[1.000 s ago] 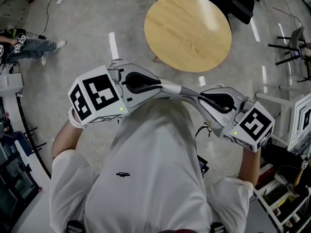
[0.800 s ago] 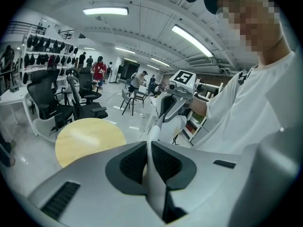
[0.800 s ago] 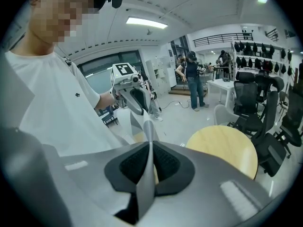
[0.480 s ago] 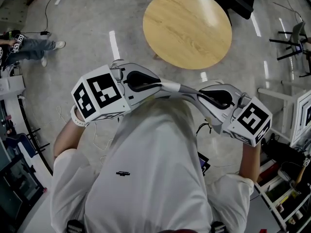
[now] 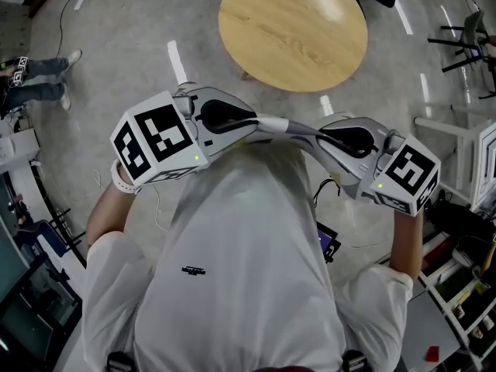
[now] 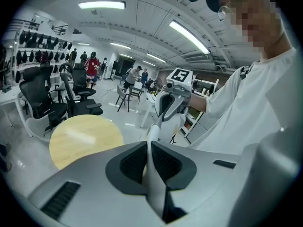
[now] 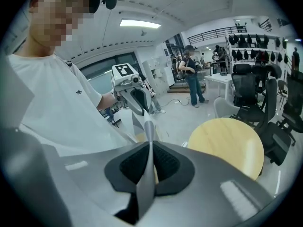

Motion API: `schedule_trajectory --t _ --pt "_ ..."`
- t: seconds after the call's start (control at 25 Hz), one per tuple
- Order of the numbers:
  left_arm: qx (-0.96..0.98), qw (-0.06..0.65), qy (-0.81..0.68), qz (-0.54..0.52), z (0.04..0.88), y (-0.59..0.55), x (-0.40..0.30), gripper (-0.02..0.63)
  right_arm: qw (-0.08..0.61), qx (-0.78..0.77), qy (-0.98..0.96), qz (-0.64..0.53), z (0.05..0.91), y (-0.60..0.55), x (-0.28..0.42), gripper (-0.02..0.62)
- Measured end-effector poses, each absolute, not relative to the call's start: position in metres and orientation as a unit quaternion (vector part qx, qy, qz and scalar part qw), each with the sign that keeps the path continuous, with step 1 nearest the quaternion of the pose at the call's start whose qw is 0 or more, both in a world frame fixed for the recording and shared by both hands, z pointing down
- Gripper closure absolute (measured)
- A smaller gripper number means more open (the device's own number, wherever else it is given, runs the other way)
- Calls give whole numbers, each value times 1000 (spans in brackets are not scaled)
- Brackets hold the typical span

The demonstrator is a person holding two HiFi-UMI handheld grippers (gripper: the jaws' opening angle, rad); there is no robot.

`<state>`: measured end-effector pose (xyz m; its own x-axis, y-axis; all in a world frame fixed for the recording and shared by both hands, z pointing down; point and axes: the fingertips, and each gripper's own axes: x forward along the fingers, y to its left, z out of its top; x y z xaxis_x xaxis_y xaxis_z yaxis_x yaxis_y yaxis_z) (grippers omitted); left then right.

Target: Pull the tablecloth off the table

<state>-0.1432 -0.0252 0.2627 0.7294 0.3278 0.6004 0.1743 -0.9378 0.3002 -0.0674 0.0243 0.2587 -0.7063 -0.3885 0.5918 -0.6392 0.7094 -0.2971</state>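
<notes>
Left gripper [image 5: 260, 122]: jaws are pressing together on a fold of the pale grey-white fabric tablecloth [image 5: 288, 126]. In the left gripper view, the cloth [image 6: 154, 131] is running up out of the dark ribbed pads [image 6: 135, 162] toward the other gripper.

Right gripper [image 5: 314, 134]: jaws are likewise clamping a fold of the same cloth. In the right gripper view, the thin fold [image 7: 147, 129] is standing between the pads [image 7: 165, 167].

The two grippers are pointing tip toward tip, near each other, in front of the person's white t-shirt [image 5: 248, 270]. A short span of cloth is bridging the gap between them.

Cloth position: it is hanging in the air between the grippers, clear of the round light-wood table [image 5: 293, 29]. The table is standing on the grey concrete floor [image 5: 124, 68], ahead of the grippers and apart from them, with its wooden top showing.

How far the rest of the cloth is hanging down cannot be told against the white shirt.

Background: black office chairs [image 6: 42, 103] are standing behind the table.
</notes>
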Motion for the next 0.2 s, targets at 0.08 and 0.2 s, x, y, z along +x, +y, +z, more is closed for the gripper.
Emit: schedule_trajectory --t 0.08,0.2 --pt "924 107 139 339 262 -27 -142 571 250 291 -891 243 258 22 -66 565" --pt "926 98 140 337 261 -33 -142 571 246 295 -895 229 256 15 -66 565"
